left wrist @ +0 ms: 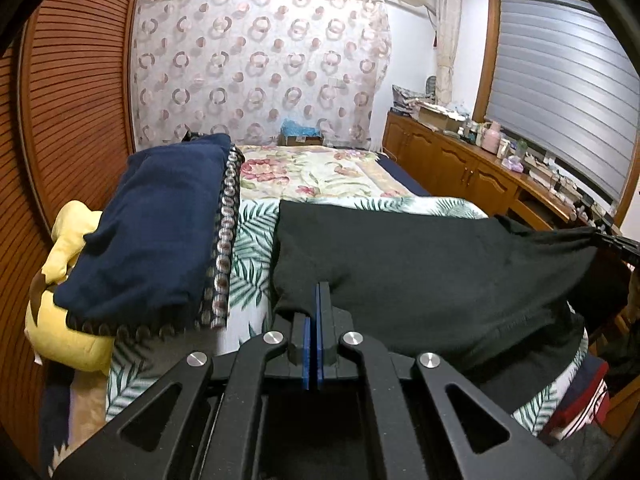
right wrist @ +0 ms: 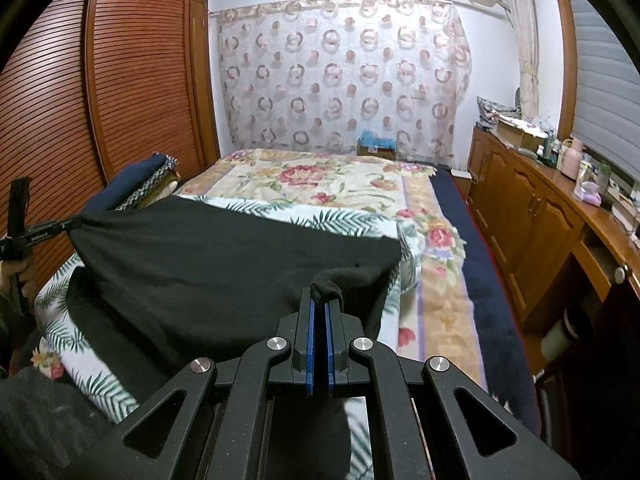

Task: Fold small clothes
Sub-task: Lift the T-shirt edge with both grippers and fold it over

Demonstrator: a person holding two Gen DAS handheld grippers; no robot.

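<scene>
A black garment is stretched between both grippers above the near end of the bed. My left gripper is shut on its left corner, the cloth pinched between the blue pads. My right gripper is shut on the other corner, a small bunch of black cloth poking up past the fingertips. In the left wrist view the right gripper shows at the far right, holding the cloth taut. In the right wrist view the left gripper shows at the far left. The garment's lower part drapes on the leaf-print blanket.
A folded navy cloth lies on a patterned stack at the bed's left, over a yellow pillow. The floral bedspread runs to the curtain. A slatted wardrobe stands left, a wooden sideboard with clutter right.
</scene>
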